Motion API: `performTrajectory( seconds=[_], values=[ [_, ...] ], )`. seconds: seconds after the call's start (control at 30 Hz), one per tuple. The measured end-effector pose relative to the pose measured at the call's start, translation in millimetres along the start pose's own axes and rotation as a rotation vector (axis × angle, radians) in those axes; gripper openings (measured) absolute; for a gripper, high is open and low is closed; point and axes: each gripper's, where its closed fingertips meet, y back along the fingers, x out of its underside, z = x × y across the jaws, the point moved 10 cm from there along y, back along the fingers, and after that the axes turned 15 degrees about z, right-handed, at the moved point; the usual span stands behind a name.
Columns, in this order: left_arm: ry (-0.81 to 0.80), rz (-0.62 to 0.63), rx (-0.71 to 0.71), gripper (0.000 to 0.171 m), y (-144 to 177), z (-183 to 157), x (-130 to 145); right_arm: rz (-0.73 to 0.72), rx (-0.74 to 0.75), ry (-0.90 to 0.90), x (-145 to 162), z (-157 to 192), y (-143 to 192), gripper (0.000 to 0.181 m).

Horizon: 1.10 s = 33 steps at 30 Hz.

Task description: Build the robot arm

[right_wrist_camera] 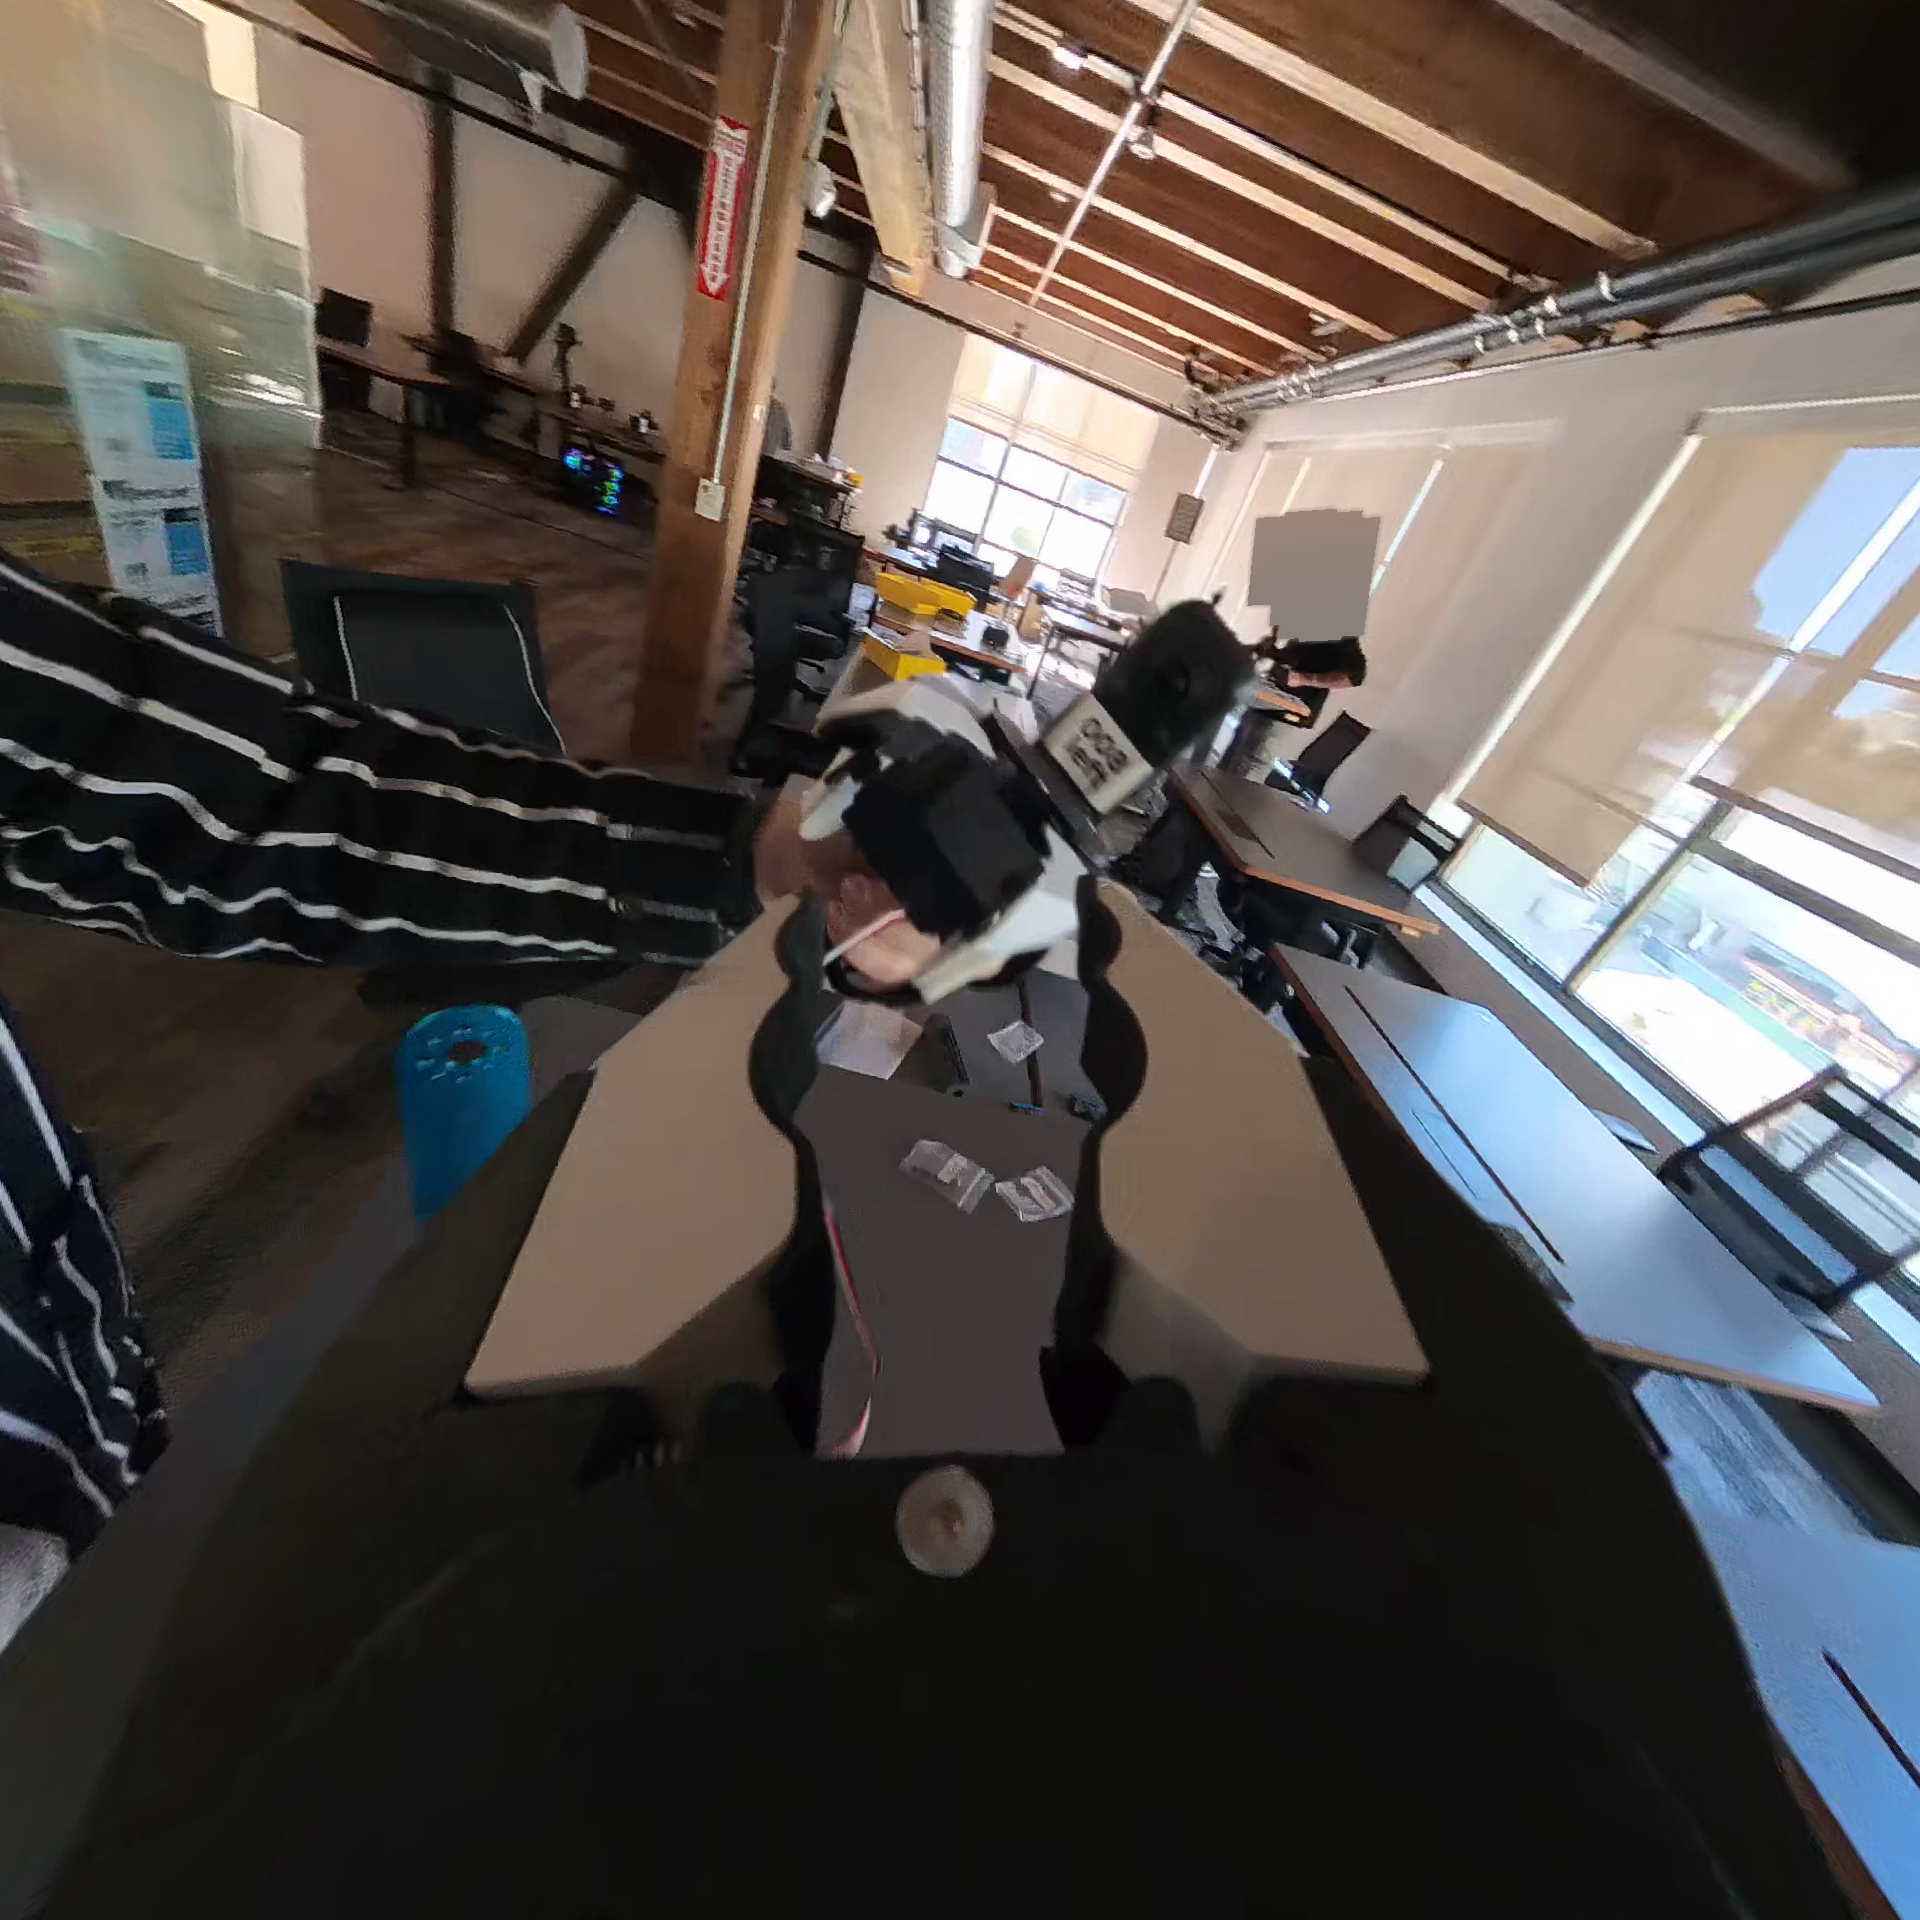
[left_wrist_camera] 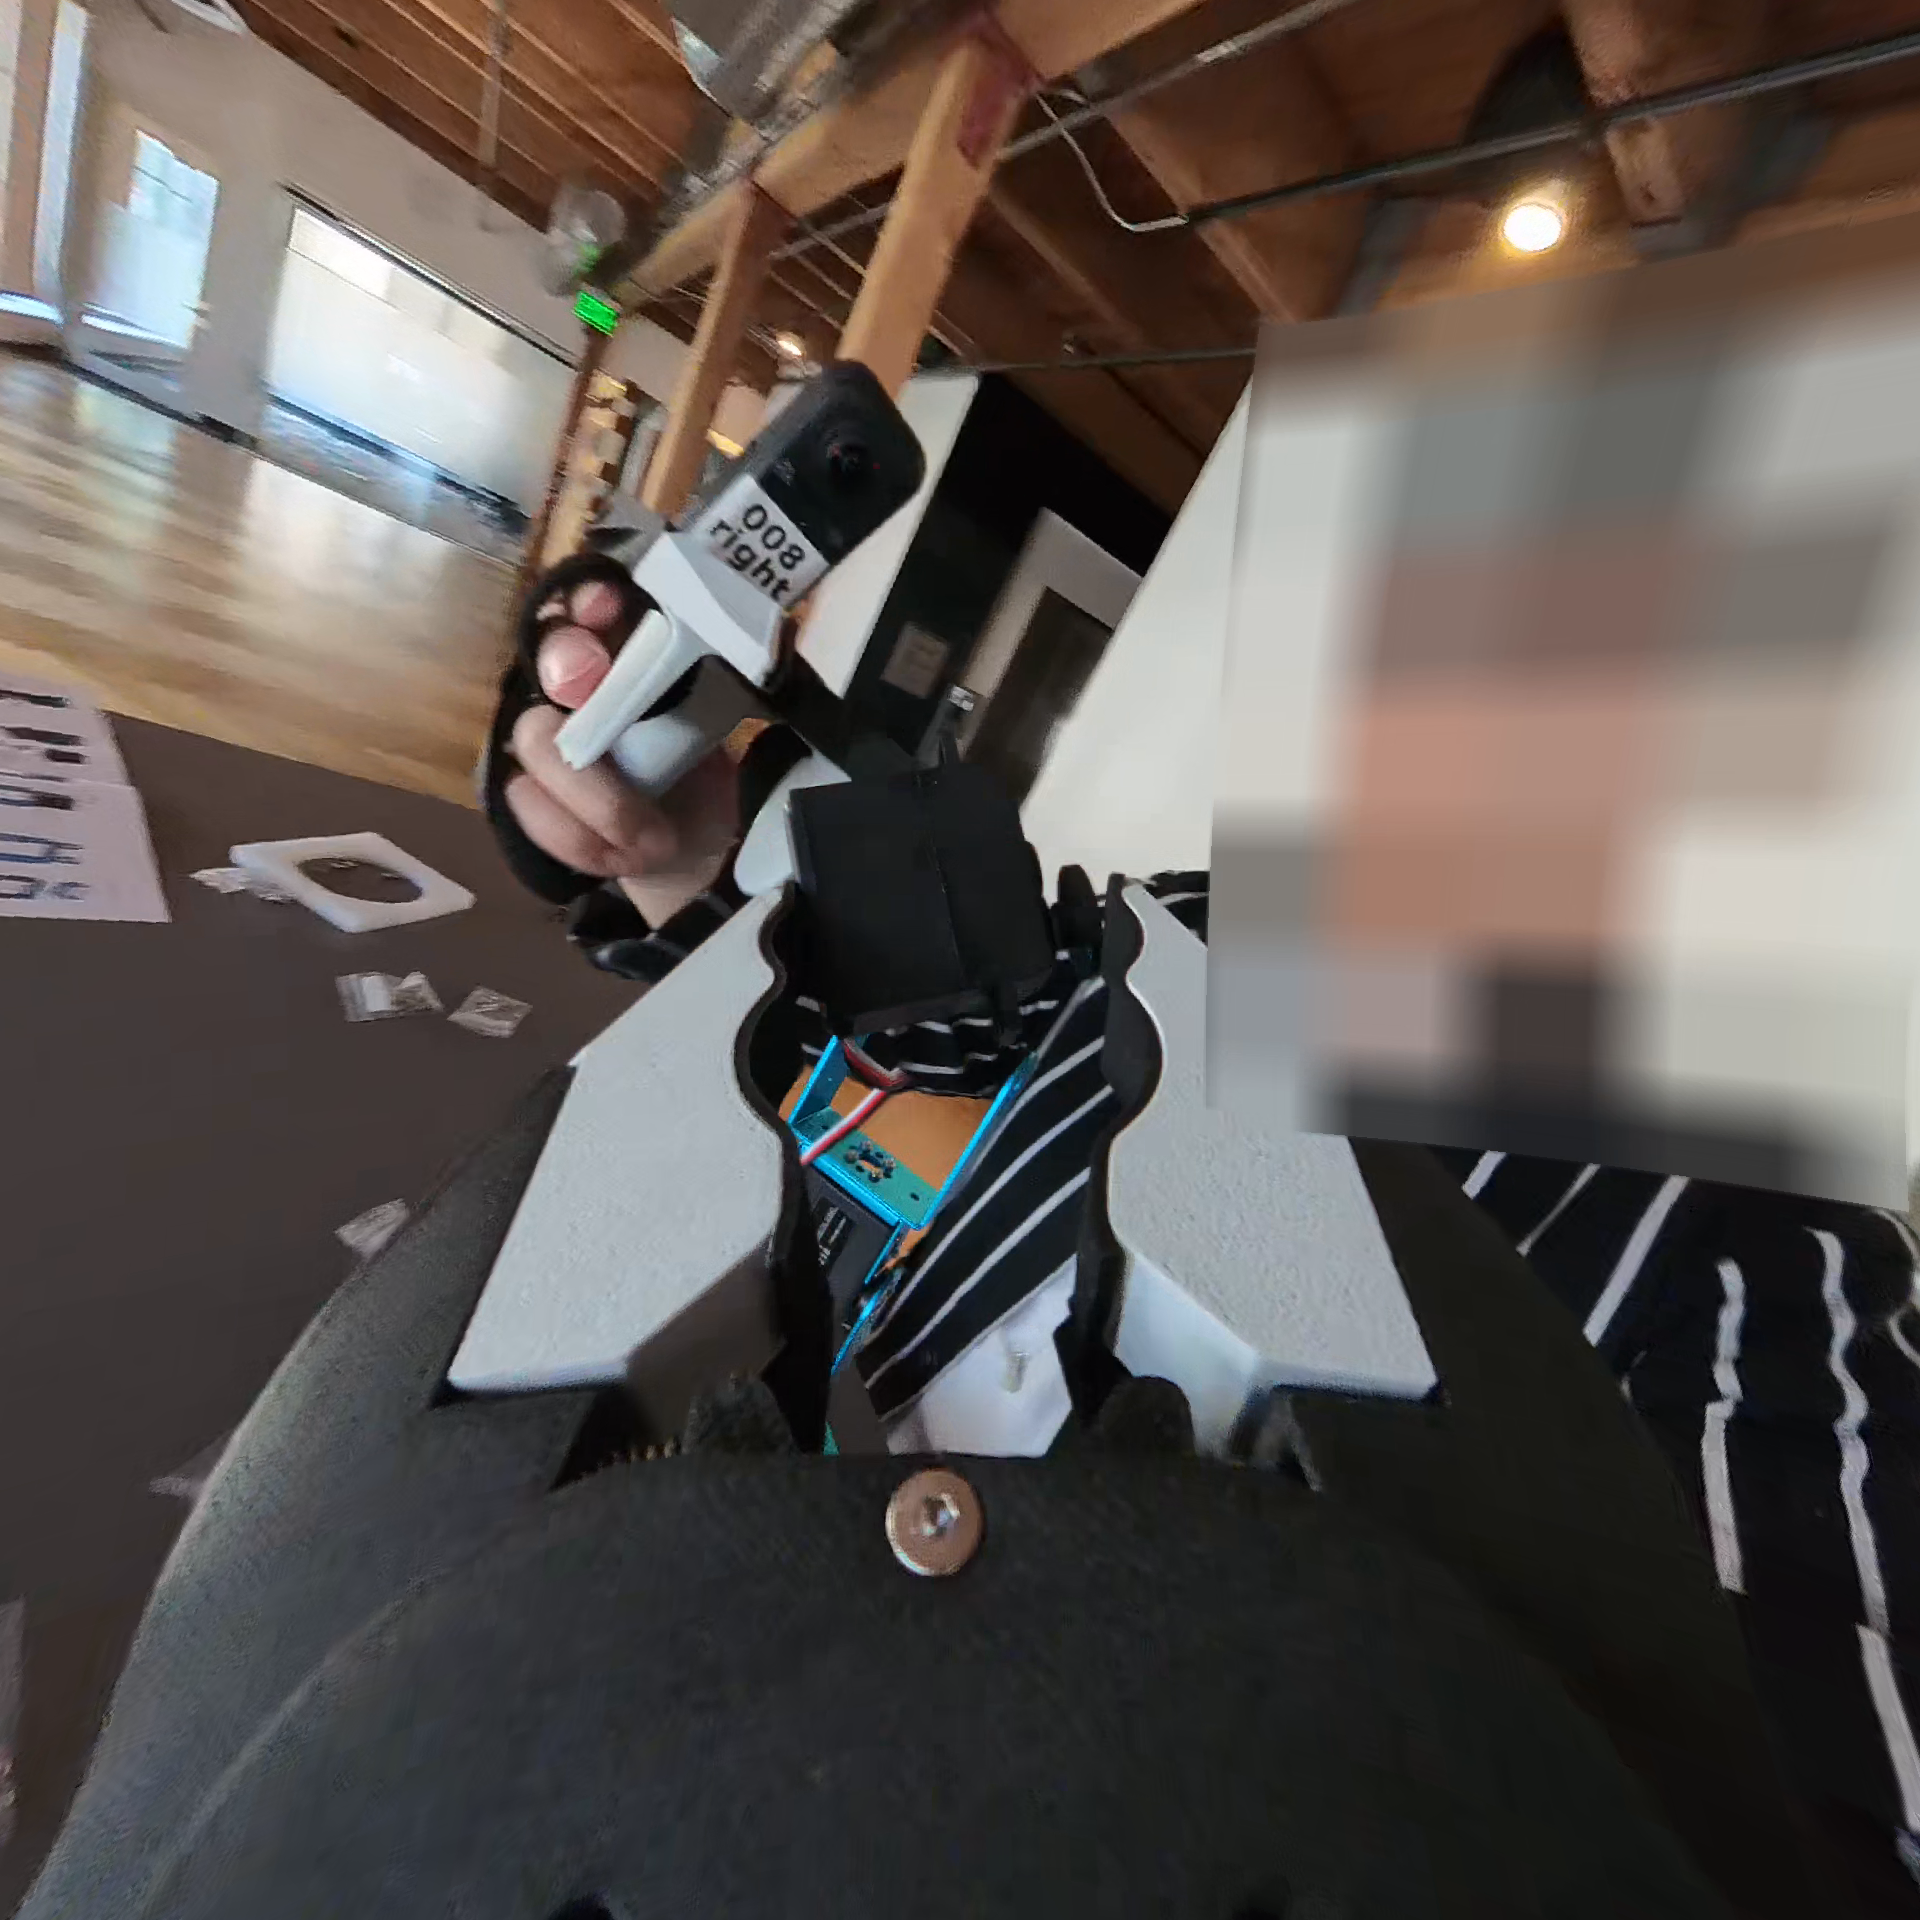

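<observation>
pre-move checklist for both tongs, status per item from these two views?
1. Grip of left tongs on the blue metal bracket with orange panel: cannot tell. The bracket sits between the fingers, but pad contact is unclear.
2. right tongs free: ok. The fingers are apart and the dark table shows through the gap.
3. Wire clear: not ok. The red-and-white wire hangs through the right tongs' gap.
4. Holder of the black box-shaped block at both tips: cannot tell.
5. small clear plastic bags out of the way: ok. They lie flat on the table below.
</observation>
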Motion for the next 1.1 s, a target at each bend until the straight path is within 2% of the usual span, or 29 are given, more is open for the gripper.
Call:
performTrajectory(
  seconds=[0.07, 0.13, 0.27, 0.33, 0.4, 0.53, 0.6, 0.63, 0.7, 0.73, 0.83, 0.93, 0.97, 1.03, 1.1],
  values=[
    [-0.007, 0.024, 0.071, 0.055, -3.6, 9.6, 0.3, 0.013, -0.020, 0.058, 0.2, 0.3, -16.6, 0.057],
    [-0.001, 0.048, 0.106, 0.055, -4.7, 18.4, 1.6, 0.088, 0.007, 0.150, 2.7, 2.5, -28.4, 0.057],
    [0.066, 0.127, 0.114, 0.056, -4.4, 35.5, 5.7, 0.215, 0.088, 0.296, -4.4, 10.1, -38.7, 0.046],
    [0.112, 0.177, 0.122, 0.056, -3.4, 41.2, 5.5, 0.357, 0.157, 0.405, -9.0, 12.1, -42.1, 0.038],
    [0.165, 0.226, 0.112, 0.056, -1.0, 45.6, 3.0, 0.507, 0.152, 0.463, -14.1, 15.4, -46.5, 0.025],
    [0.248, 0.290, 0.086, 0.056, 3.4, 51.5, -1.4, 0.858, 0.178, 0.516, -19.4, 11.7, -57.8, 0.025],
    [0.293, 0.303, 0.086, 0.056, 4.0, 53.4, -3.6, 0.981, 0.171, 0.495, -19.9, 7.8, -64.6, 0.026],
    [0.311, 0.315, 0.081, 0.056, 3.8, 54.8, -3.9, 1.013, 0.145, 0.474, -19.3, 7.3, -68.1, 0.020],
    [0.350, 0.313, 0.079, 0.056, 5.2, 57.5, -2.2, 1.056, 0.115, 0.385, -16.4, 2.6, -71.2, 0.021],
    [0.359, 0.279, 0.087, 0.058, 7.4, 58.3, -1.4, 1.028, 0.105, 0.325, -15.5, -1.1, -70.6, 0.021],
    [0.273, 0.091, 0.035, 0.063, 23.7, 54.6, 2.0, 0.924, 0.043, 0.082, -10.4, -17.9, -61.6, 0.020],
    [0.129, -0.115, -0.125, 0.068, 48.1, 42.3, 7.5, 0.851, -0.007, -0.267, 0.3, -36.1, -49.3, 0.020],
    [0.093, -0.164, -0.167, 0.065, 52.0, 35.7, 9.2, 0.810, -0.042, -0.402, 2.8, -39.4, -45.3, 0.020],
    [0.058, -0.164, -0.235, 0.063, 46.7, 23.7, 12.3, 0.711, -0.127, -0.646, 5.4, -41.6, -37.9, 0.020],
    [0.063, -0.078, -0.330, 0.063, 28.3, 18.1, 14.4, 0.635, -0.193, -0.821, 6.0, -39.8, -32.2, 0.020]
  ],
)
